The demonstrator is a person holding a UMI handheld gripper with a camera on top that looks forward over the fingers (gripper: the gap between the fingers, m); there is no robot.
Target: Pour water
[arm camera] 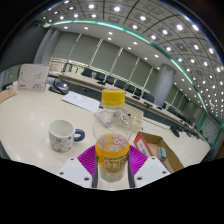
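A clear plastic bottle [112, 135] with an orange cap and a yellow label stands upright between my fingers. Both purple pads [88, 158] press on its lower sides, so my gripper [112, 162] is shut on the bottle. A white mug [63, 134] with a blue pattern stands on the pale table [30, 125], just left of the bottle and ahead of my left finger.
A flat cardboard box [158, 148] with coloured items lies right of the bottle. Papers [82, 101] lie farther back on the table, and a white sign [32, 78] stands far left. Beyond are rows of desks and chairs under ceiling lights.
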